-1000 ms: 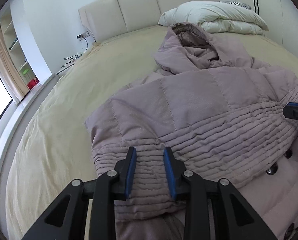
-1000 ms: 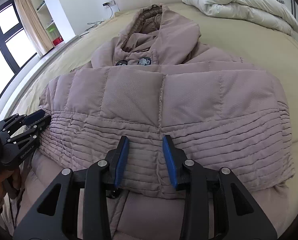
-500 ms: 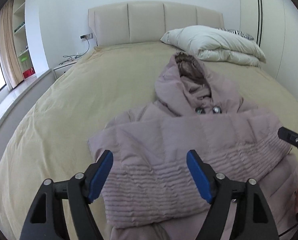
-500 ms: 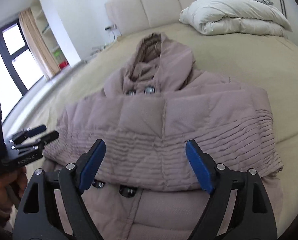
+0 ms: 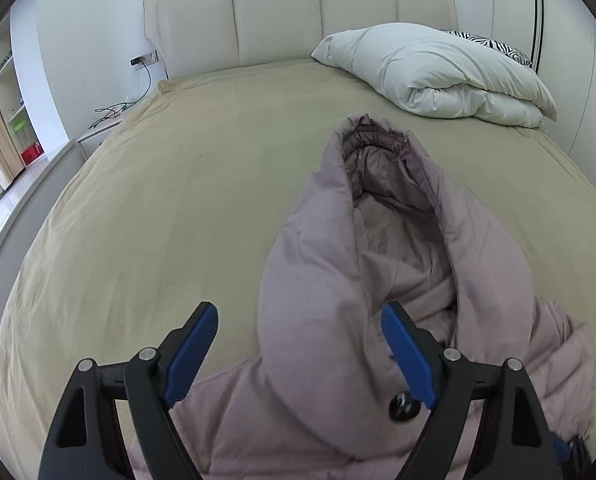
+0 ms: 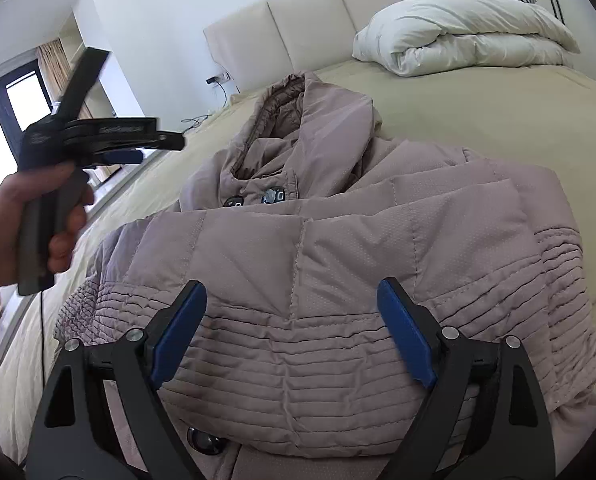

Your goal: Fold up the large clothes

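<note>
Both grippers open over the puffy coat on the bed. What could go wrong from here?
1. The folded-over hem panel is puffy and nothing pins it: the right gripper and left gripper have just opened, with nothing clamped. It may spring back open.
2. The hood still lies unfolded toward the white duvet; grabbing its thick padding with one pad each side could slip.
3. Dark buttons near the collar could catch a finger.
</note>
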